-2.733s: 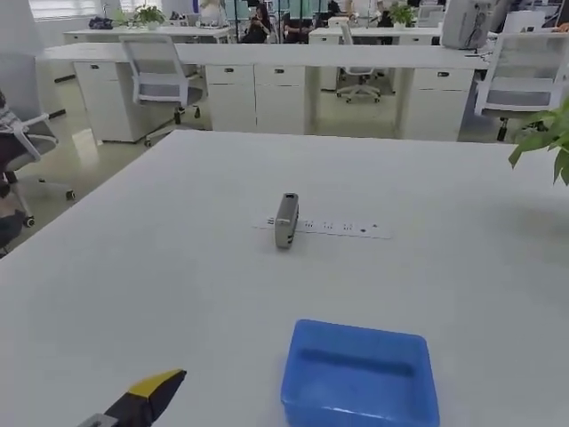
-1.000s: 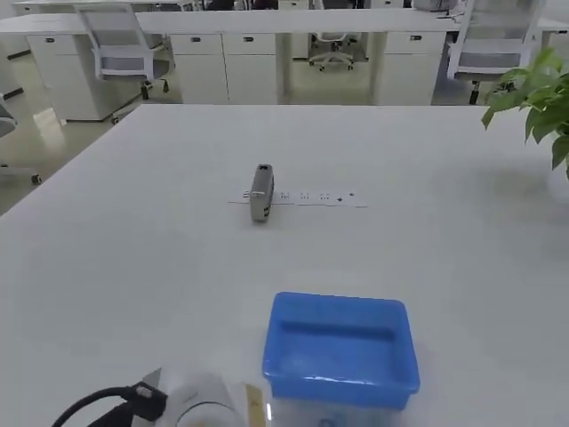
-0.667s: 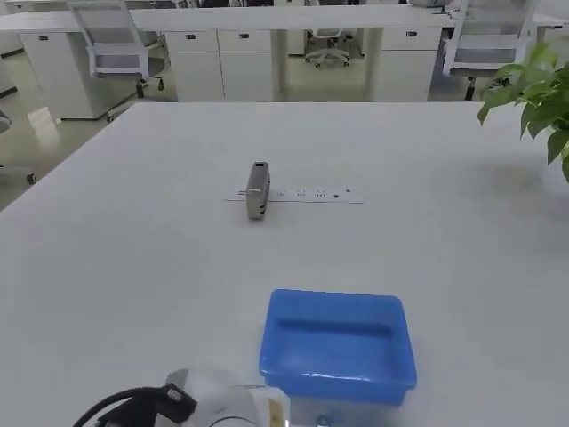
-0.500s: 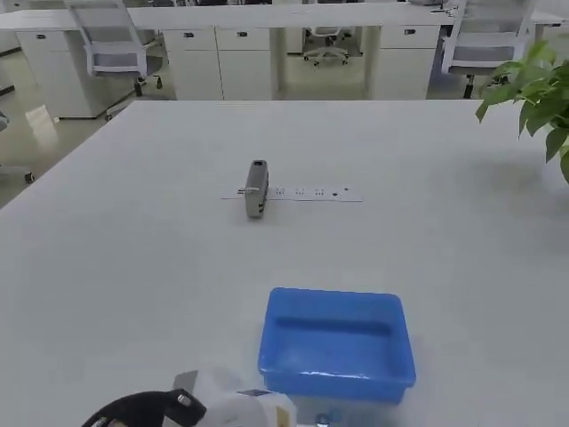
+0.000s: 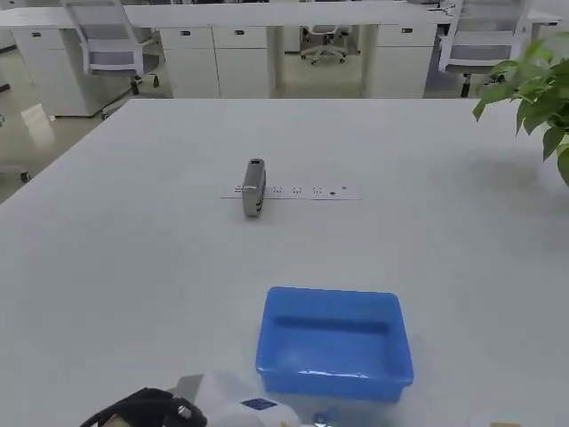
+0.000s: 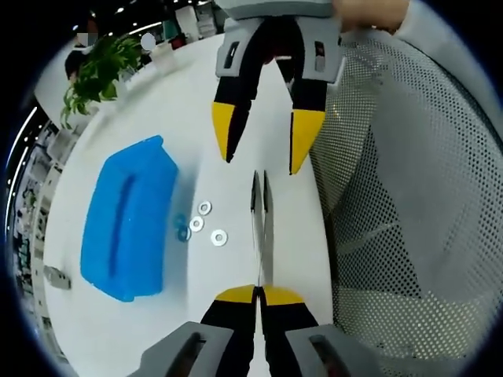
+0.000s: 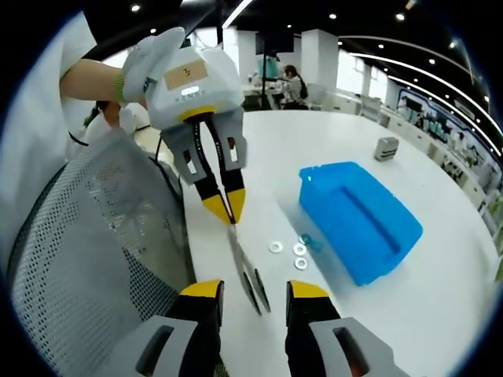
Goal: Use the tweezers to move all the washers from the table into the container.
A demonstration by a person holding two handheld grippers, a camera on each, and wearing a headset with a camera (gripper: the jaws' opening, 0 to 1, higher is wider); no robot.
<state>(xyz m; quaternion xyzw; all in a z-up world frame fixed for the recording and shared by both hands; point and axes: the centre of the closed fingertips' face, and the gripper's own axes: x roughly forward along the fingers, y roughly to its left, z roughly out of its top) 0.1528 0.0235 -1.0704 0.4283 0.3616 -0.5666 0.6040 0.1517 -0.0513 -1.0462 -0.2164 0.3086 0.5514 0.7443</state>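
White worktop (image 5: 133, 267) with one blue container (image 5: 333, 381) on it; left tool (image 6: 258, 292) points straight at the right tool (image 6: 261, 161), clamped on one pair of tweezers (image 6: 255, 212); right tool's jaws spread wide, facing the tweezer tips; three washers (image 6: 219, 236) lie just beside the container.

Glossy blue plastic container (image 5: 331, 382), shiny metal washers (image 6: 219, 236)
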